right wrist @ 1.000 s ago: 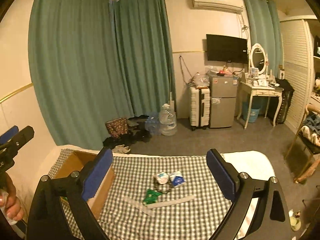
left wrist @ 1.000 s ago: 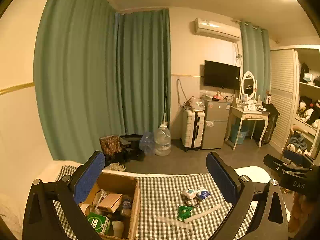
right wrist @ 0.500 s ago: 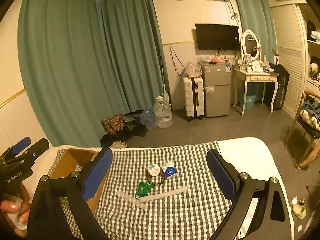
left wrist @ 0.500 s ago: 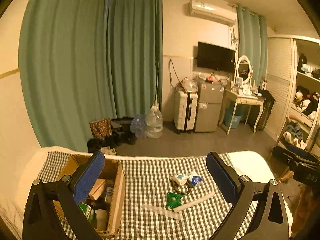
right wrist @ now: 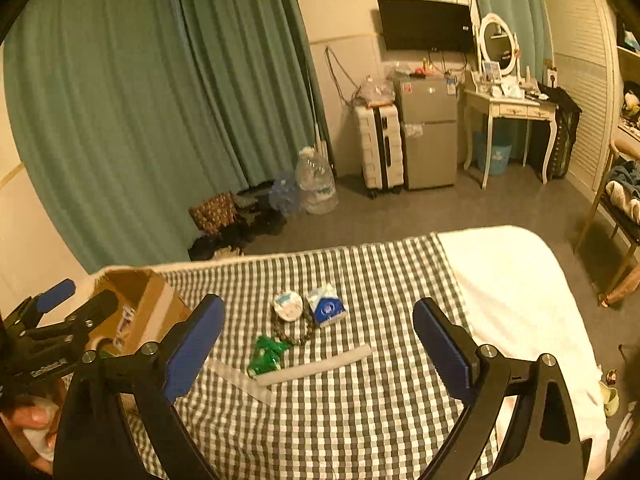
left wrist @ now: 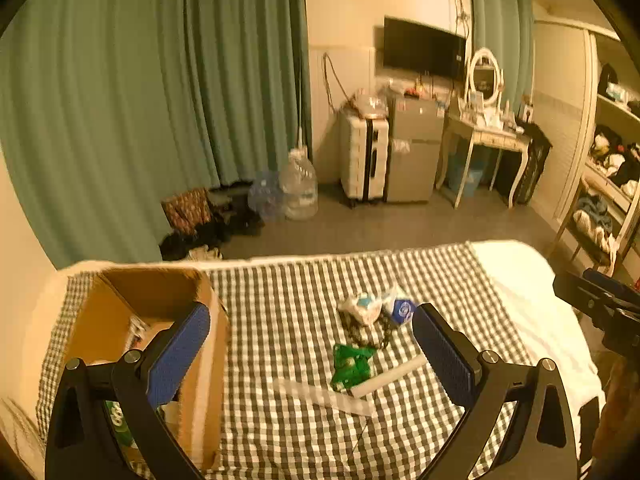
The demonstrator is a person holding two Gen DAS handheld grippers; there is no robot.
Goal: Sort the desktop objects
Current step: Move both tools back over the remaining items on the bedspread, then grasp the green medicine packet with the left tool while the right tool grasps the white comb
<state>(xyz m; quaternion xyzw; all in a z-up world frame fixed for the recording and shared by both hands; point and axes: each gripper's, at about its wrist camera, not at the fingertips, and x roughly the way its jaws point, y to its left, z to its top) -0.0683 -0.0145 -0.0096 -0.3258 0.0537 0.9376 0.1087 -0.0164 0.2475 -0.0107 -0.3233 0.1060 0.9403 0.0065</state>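
Both my tongs hang above the black-and-white checked cloth (right wrist: 360, 408), none of the objects touched.

Left tongs (left wrist: 312, 356): blue-padded fingers (left wrist: 180, 354) spread wide, nothing between them. Open brown cardboard box (left wrist: 152, 292) sits at my 10 o'clock in the left wrist view, its near wall partly behind my left finger; a green-labelled item shows inside at the bottom, the rest too dim to make out.

Right tongs (right wrist: 318, 350): also spread wide, empty. The small pile lies ahead between the fingers, at roughly 12 o'clock, well below the tips.

Pile, right wrist view:
- round white packet with a pale blue mark (right wrist: 288, 306), farthest from me
- blue-and-white tissue pack (right wrist: 327, 307), just beside it at 3 o'clock
- dark beaded chain (right wrist: 296, 334), curling under both
- crumpled green wrapper (right wrist: 266, 356), at 7 o'clock from the chain
- long white tube (right wrist: 316, 365), lying slantwise, its left end touching the wrapper
- clear flat plastic strip (right wrist: 240, 380), nearest me, at 8 o'clock from the tube

A hand (right wrist: 30, 428) grips the left tool at the lower-left edge.
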